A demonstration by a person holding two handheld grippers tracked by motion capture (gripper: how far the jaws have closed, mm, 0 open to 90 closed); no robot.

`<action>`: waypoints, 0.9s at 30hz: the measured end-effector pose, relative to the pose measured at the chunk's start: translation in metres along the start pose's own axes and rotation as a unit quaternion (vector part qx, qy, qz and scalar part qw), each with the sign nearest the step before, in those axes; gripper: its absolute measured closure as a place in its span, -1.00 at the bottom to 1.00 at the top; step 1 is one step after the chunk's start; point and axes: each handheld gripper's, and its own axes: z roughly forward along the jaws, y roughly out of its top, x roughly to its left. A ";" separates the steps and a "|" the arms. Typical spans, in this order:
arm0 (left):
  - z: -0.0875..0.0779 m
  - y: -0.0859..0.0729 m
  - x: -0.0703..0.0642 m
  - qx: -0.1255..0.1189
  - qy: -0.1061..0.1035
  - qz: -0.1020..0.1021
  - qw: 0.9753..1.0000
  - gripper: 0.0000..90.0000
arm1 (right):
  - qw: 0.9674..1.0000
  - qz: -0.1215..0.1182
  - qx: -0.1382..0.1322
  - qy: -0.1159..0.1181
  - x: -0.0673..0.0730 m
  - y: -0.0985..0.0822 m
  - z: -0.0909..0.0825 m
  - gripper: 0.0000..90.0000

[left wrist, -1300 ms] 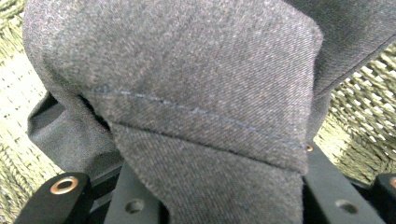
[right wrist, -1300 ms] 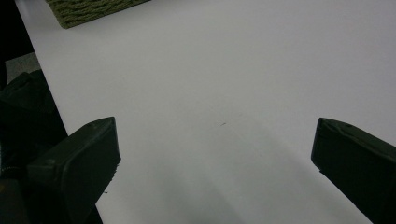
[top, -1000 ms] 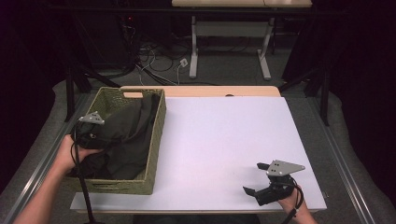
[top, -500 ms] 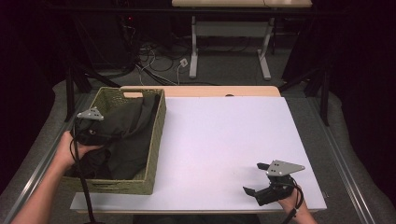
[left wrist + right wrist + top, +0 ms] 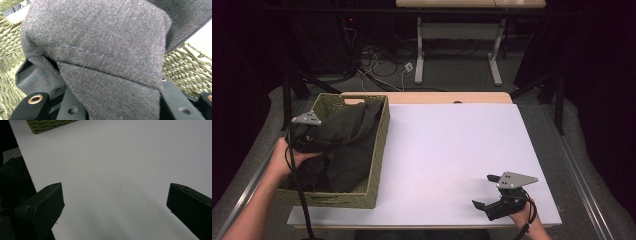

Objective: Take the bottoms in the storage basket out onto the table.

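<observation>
Left gripper (image 5: 307, 137) clamped on the dark cloth (image 5: 347, 145) in the woven basket (image 5: 379, 150).

I see a stitched fold of the cloth (image 5: 105, 57) pinched between my left jaws, bunched just ahead of them. My right gripper (image 5: 494, 192) rests spread wide on the white table (image 5: 452, 145), nothing between its fingers (image 5: 42, 205).

No word, label, brand, number or sign is legible on the dark cloth (image 5: 105, 50), the woven basket (image 5: 377, 150) or the white tabletop (image 5: 452, 150).
</observation>
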 end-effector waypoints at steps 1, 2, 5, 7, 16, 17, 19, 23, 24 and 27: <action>-0.001 0.001 -0.001 0.001 -0.001 -0.001 1.000 0.45 | 1.000 0.000 0.000 0.000 0.000 0.000 0.000 -0.98; -0.002 0.001 -0.001 0.003 0.000 0.002 1.000 0.45 | 1.000 0.000 0.000 -0.001 0.000 0.000 0.000 -0.98; -0.004 0.003 -0.001 -0.005 0.004 0.000 1.000 0.45 | 1.000 -0.001 0.001 -0.001 0.000 0.000 0.000 -0.98; -0.005 0.004 -0.002 -0.005 0.003 0.002 1.000 0.45 | 1.000 0.001 0.000 0.000 0.000 0.000 0.000 -0.98; -0.010 0.010 -0.001 -0.015 -0.002 0.003 1.000 0.45 | 1.000 0.001 0.005 -0.001 0.000 0.000 0.000 -0.98; -0.011 0.011 -0.001 -0.017 -0.005 0.000 1.000 0.45 | 1.000 0.002 0.004 0.001 0.000 -0.001 0.000 -0.98; -0.012 0.013 -0.001 -0.022 -0.002 0.002 1.000 0.45 | 1.000 0.002 0.004 0.000 0.000 -0.001 0.000 -0.98; -0.017 0.015 0.000 -0.034 0.000 0.001 0.999 0.45 | 1.000 -0.001 0.005 0.000 0.000 -0.001 0.000 -0.98; -0.019 0.016 0.000 -0.037 0.001 0.001 0.999 0.46 | 1.000 -0.001 0.005 0.001 0.000 -0.001 0.000 -0.98; -0.023 0.017 0.001 -0.044 0.001 -0.004 0.999 0.46 | 1.000 -0.001 0.004 -0.001 0.000 -0.001 -0.001 -0.98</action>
